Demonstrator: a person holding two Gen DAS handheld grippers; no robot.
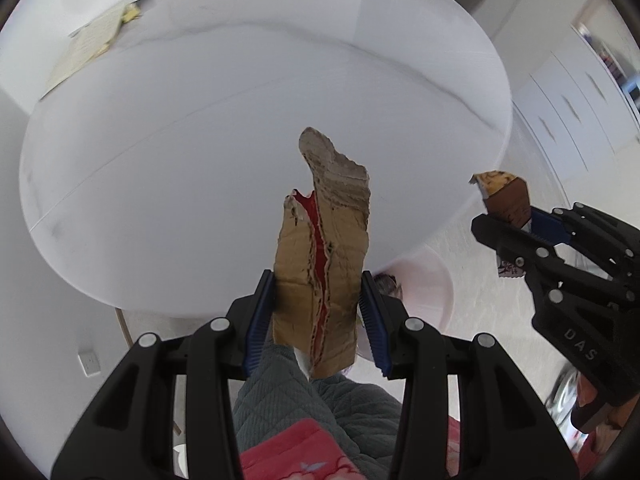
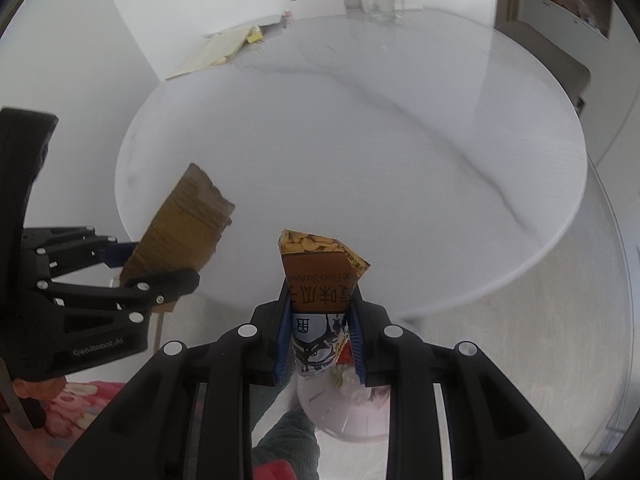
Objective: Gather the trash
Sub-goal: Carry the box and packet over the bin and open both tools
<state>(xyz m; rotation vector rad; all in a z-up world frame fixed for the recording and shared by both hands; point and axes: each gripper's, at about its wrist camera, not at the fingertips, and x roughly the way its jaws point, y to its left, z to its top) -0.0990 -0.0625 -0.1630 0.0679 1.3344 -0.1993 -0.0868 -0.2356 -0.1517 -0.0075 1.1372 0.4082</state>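
1. The left gripper (image 1: 318, 320) has its jaws clamped on a torn piece of brown cardboard (image 1: 326, 248), held above the near edge of the round white table (image 1: 180, 180).
2. The right gripper (image 2: 320, 340) pinches a sunflower seed packet (image 2: 320, 276), also above the table's near edge, to the right of the cardboard.
3. A pale bin (image 2: 344, 412) sits on the floor below the table's near edge.
4. Papers (image 2: 216, 50) lie at the table's far side.

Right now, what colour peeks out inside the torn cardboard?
Red, inside the torn cardboard; clearest in the left wrist view.
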